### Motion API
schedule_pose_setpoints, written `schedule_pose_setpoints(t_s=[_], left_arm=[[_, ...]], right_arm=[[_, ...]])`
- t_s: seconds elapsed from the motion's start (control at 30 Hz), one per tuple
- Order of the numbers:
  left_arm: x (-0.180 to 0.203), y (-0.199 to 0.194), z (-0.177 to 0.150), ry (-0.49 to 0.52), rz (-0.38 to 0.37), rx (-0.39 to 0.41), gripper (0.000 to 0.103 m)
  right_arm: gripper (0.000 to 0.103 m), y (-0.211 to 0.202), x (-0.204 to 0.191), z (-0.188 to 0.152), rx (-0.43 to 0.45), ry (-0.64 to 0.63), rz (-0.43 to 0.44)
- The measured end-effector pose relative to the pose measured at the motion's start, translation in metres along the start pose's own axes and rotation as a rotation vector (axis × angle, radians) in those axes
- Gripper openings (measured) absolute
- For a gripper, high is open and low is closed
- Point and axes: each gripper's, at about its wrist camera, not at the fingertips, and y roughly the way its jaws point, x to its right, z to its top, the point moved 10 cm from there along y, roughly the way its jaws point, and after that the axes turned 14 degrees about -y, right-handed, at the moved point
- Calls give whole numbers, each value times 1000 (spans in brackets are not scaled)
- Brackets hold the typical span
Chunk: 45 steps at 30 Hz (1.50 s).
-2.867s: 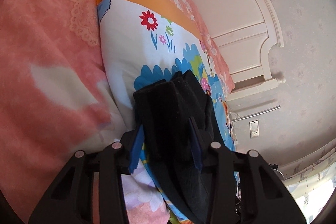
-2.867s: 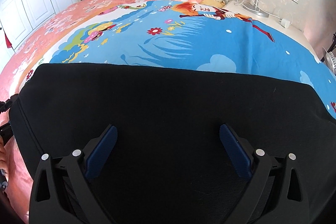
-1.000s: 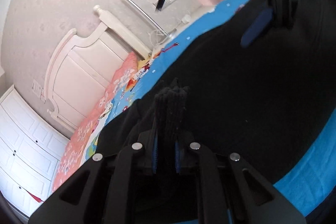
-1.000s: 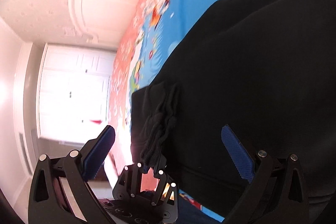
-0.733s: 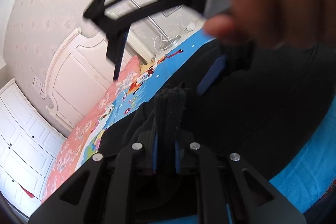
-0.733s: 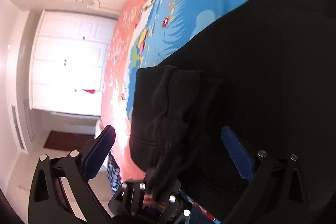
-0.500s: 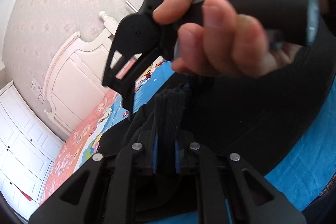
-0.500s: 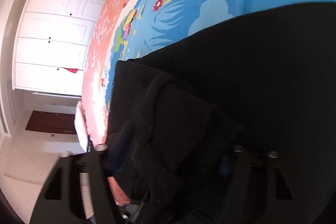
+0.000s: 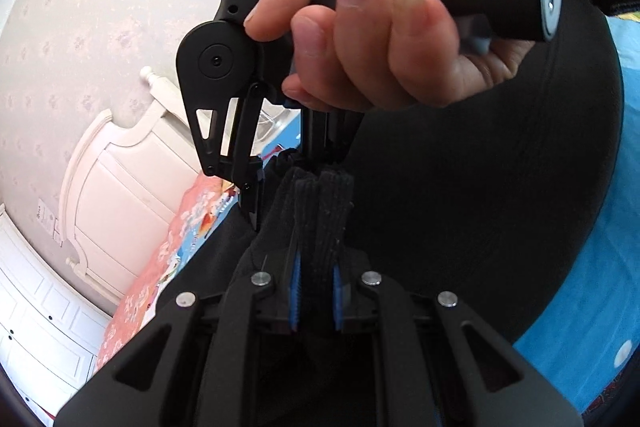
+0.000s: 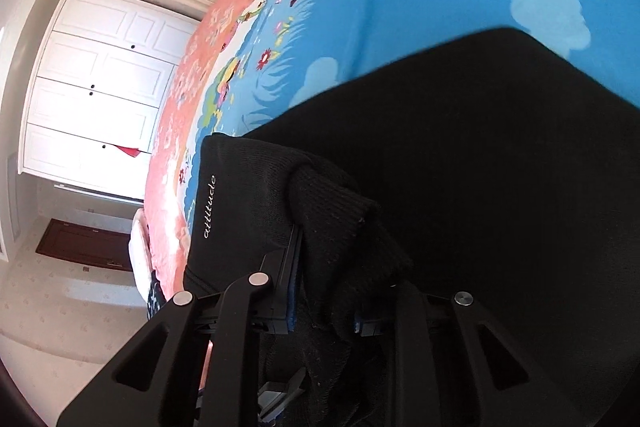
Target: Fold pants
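Ribbed cuff of black knit pants (image 9: pixel 320 223) clamped between left gripper (image 9: pixel 314 301) pads. Right gripper (image 10: pixel 322 311) jaws closing, bunched cuff pinched between; remaining fabric spread ahead over blue cartoon-print bedsheet (image 10: pixel 420 7).

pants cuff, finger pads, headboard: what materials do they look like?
Pants cuff: black ribbed knit, matte and fuzzy, likely cotton blend. Pads on the left gripper's fingers: blue, ridged, probably rubber. Headboard: cream, smooth moulded panels, probably painted wood.
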Motion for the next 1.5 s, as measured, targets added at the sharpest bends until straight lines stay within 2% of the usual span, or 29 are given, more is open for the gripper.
schedule_pose_setpoints(t_s=[0.1,0.17,0.2,0.23,0.3,0.37,0.4,0.43,0.47,0.53,0.6,0.67,0.77,0.8,0.83,0.93,0.97,1.03,1.17,1.2,1.27,1.33,1.4,1.47,1.5], left_arm=[[3,6,-6,4,-10,-24,15],[-3,9,-4,-8,-19,-29,23],[-4,7,-3,-34,-46,-37,38],[-10,2,-5,-69,-70,-44,59],[-19,-8,-1,-160,-139,-40,67],[-31,-22,-2,-260,-208,-49,67],[-39,-29,-5,-317,-242,-55,67],[-48,-34,-9,-367,-264,-63,67],[-67,-41,-17,-439,-268,-73,67],[-99,-53,-38,-576,-247,-98,67],[-144,-62,-72,-699,-183,-136,67],[-175,-73,-108,-751,-111,-173,67],[-213,-74,-152,-783,-48,-231,64],[-207,-82,-156,-796,-41,-235,64],[-210,-88,-166,-797,-35,-235,64],[-214,-89,-166,-752,10,-234,63],[-211,-90,-165,-721,37,-234,62],[-211,-77,-161,-624,95,-227,50],[-192,-67,-156,-422,181,-262,47],[-191,-66,-152,-380,211,-249,46],[-194,-63,-150,-372,212,-254,45],[-196,-56,-154,-304,233,-293,31],[-205,-54,-159,-233,254,-291,31],[-209,-56,-159,-158,271,-274,33],[-208,-55,-160,-134,277,-274,41]], right_arm=[[21,6,7,-6,25,5,23],[21,9,9,-5,41,12,40],[21,9,11,-6,44,17,41],[24,6,13,-7,44,20,41],[33,-1,17,-7,46,30,46],[42,-18,19,-1,90,38,11],[54,-30,20,3,128,37,-10],[61,-43,23,3,160,35,-25],[62,-53,22,4,192,31,-39],[62,-67,22,-2,225,27,-77],[62,-74,19,-17,233,33,-110],[62,-71,14,-31,236,43,-120],[62,-64,12,-52,250,70,-169],[62,-61,14,-57,257,88,-191],[62,-58,18,-57,256,103,-207],[62,-46,27,-65,228,128,-228],[62,-44,25,-64,227,122,-228],[62,-41,19,-62,221,101,-232],[58,-34,14,-67,187,85,-248],[56,-32,14,-69,181,84,-252],[56,-28,11,-70,169,66,-265],[51,-26,9,-69,159,50,-282],[49,-22,2,-69,143,37,-272],[49,-19,-4,-70,130,1,-304],[49,-17,-4,-70,127,-12,-328]])
